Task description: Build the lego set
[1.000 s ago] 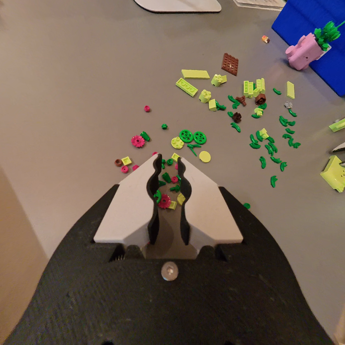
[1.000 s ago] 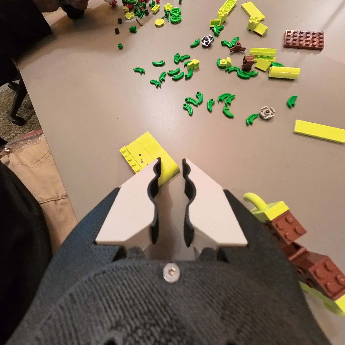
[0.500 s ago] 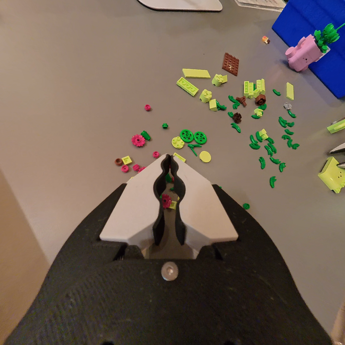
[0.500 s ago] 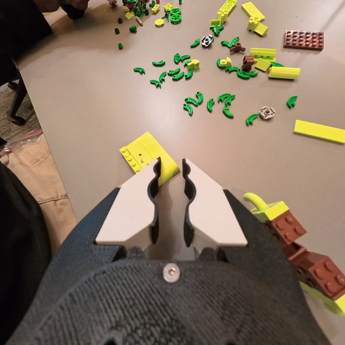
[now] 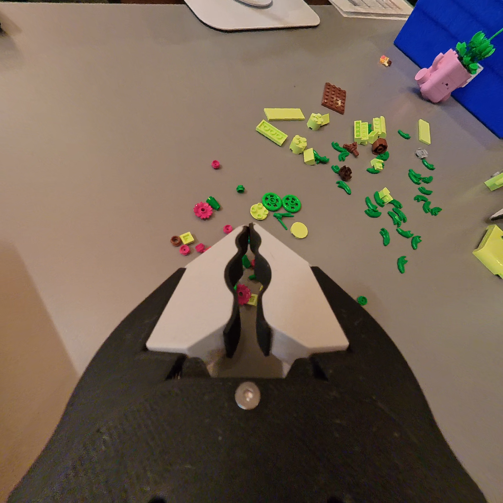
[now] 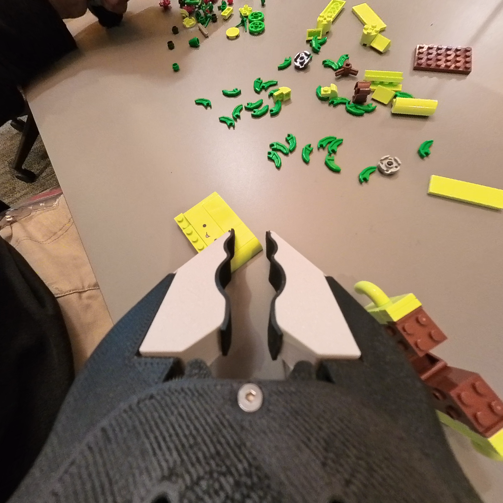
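Left gripper (image 5: 249, 227) pinched tip to tip over small pieces, a green sliver there, whether gripped unclear; pink flower (image 5: 243, 293) half hidden behind pads. Right gripper (image 6: 250, 236) parted, empty, masking lime panel (image 6: 215, 226) corner. Brown-and-lime assembly (image 6: 446, 362) cut off at right.

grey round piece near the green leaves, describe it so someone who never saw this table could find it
In the right wrist view, start at the long flat yellow-green tile lying on the table at the right edge. Just up and left of it sits the grey round piece, touching the tip of a green leaf. It is the only grey piece among the green leaves, with studs around a centre hole.
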`<action>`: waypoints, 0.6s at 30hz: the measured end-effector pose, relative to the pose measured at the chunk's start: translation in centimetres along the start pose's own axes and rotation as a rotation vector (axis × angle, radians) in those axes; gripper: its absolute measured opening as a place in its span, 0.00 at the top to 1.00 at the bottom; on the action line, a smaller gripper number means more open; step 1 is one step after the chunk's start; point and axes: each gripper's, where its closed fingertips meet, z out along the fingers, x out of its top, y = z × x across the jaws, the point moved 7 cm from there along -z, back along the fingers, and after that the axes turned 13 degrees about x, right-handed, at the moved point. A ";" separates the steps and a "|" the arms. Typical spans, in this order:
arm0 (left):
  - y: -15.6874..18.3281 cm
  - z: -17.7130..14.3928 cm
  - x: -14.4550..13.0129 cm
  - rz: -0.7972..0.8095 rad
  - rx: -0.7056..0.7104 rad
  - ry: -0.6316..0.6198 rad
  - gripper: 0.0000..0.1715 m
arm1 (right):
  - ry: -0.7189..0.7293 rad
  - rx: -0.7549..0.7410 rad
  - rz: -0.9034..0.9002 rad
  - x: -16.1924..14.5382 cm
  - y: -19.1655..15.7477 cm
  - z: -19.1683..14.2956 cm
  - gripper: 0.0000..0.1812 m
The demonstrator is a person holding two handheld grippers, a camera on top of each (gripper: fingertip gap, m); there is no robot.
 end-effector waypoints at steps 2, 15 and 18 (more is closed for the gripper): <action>-0.1 0.0 0.0 0.009 0.012 -0.004 1.00 | 0.000 0.000 -0.001 0.0 0.0 0.0 0.88; 0.0 -0.2 0.1 0.010 0.003 0.019 1.00 | 0.000 0.001 0.000 0.0 0.0 0.0 0.88; 0.0 -0.1 0.0 0.007 0.002 0.006 1.00 | 0.000 0.000 0.000 0.0 0.0 0.0 0.88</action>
